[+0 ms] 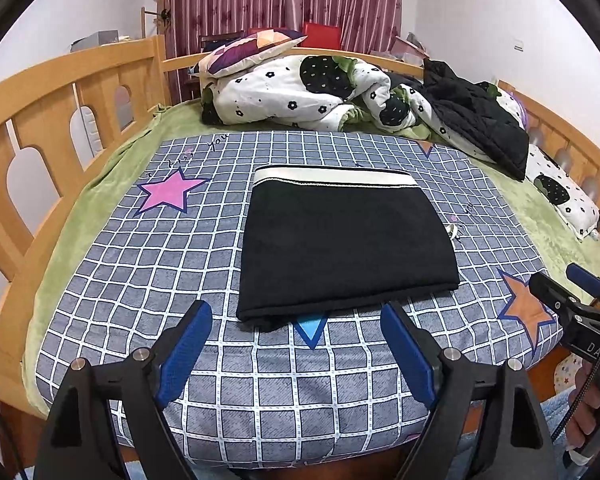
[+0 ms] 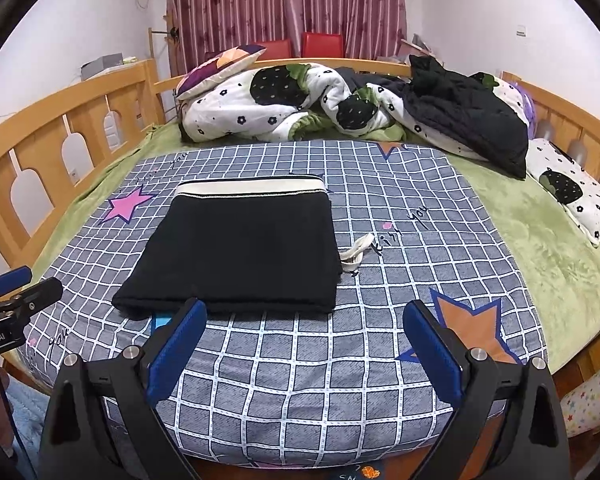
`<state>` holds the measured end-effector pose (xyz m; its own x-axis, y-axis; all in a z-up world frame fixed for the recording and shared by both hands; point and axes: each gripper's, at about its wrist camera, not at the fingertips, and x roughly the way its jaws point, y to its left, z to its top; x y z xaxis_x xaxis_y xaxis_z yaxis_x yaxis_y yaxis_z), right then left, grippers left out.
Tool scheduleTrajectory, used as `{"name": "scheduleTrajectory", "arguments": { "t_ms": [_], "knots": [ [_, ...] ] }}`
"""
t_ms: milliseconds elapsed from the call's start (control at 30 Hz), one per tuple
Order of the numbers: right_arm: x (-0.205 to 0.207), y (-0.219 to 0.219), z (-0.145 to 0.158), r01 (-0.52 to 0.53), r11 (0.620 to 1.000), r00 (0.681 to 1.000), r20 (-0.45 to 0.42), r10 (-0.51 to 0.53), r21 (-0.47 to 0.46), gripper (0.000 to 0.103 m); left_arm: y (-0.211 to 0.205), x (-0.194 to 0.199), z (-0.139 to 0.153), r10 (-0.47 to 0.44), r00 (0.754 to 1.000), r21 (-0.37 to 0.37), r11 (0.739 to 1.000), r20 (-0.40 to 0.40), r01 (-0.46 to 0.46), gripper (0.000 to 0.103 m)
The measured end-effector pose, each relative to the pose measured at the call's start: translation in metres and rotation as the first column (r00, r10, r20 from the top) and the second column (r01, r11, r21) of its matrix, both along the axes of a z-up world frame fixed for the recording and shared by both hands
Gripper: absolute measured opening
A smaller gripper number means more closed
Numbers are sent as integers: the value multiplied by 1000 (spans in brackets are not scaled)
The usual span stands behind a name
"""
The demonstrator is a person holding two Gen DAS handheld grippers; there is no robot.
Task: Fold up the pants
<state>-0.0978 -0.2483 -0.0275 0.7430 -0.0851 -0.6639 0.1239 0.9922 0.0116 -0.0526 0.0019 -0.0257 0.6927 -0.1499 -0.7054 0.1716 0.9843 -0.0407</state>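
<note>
Black pants [image 1: 346,244] with a cream waistband lie folded into a flat rectangle on the checked grey mat [image 1: 140,264]; they also show in the right wrist view [image 2: 240,252]. A cream drawstring [image 2: 354,254] sticks out at their right edge. My left gripper [image 1: 296,316] is open and empty, just in front of the pants' near edge. My right gripper [image 2: 306,320] is open and empty, in front of the pants' near right corner. Each gripper shows at the edge of the other's view, the right [image 1: 572,292] and the left [image 2: 20,288].
The mat [image 2: 380,352] lies on a green bed cover [image 2: 540,248] inside a wooden bed frame [image 1: 40,92]. A crumpled white flowered quilt [image 1: 300,92], a black jacket [image 1: 476,120] and pillows [image 2: 576,192] lie at the far end and right side.
</note>
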Motion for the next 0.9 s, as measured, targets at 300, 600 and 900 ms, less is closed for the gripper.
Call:
{"name": "scheduleTrajectory", "arguments": {
  "t_ms": [300,600,900],
  "knots": [
    [1,0,1,3,1000,1000,-4,-3,-1,97,-1,-1,-1,-2,1000,3,1000,2,2,87],
    [2,0,-1,4,1000,1000,-8,-4,-10,97,2,2,-5,1,1000,4,1000,-2,-1,88],
    [2,-2,-2,4,1000,1000,-6,-4,-19,97,5,2,-7,6,1000,12,1000,2,-6,88]
  ]
}}
